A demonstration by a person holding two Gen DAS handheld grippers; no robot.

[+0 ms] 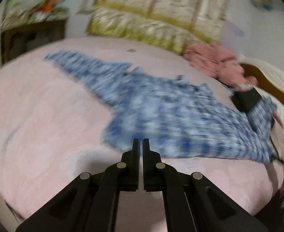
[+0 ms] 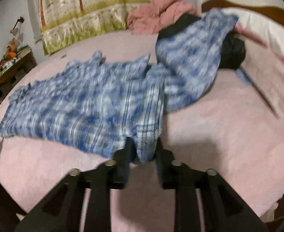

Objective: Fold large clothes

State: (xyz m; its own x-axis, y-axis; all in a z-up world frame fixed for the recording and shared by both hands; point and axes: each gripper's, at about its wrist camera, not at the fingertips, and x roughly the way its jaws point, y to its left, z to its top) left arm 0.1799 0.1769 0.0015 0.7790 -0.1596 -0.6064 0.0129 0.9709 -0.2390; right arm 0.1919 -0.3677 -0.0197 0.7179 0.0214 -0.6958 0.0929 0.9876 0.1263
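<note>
A blue and white plaid shirt (image 1: 161,116) lies spread on the pink bed, motion-blurred. In the right wrist view the shirt (image 2: 80,106) stretches from the left toward the fingers, with one sleeve (image 2: 192,61) thrown up to the right over a dark garment. My left gripper (image 1: 140,143) is shut and empty, just at the shirt's near hem. My right gripper (image 2: 144,147) has a fold of the shirt's near edge between its fingers, with the jaws still somewhat apart. The right gripper body also shows in the left wrist view (image 1: 246,98), at the shirt's far right.
The pink bed sheet (image 1: 45,116) covers the bed. A pink garment (image 2: 157,13) and a dark garment (image 2: 233,52) lie near the wooden headboard (image 2: 258,5). A patterned curtain (image 2: 87,9) hangs behind. A cluttered wooden side table (image 2: 8,63) stands at the left.
</note>
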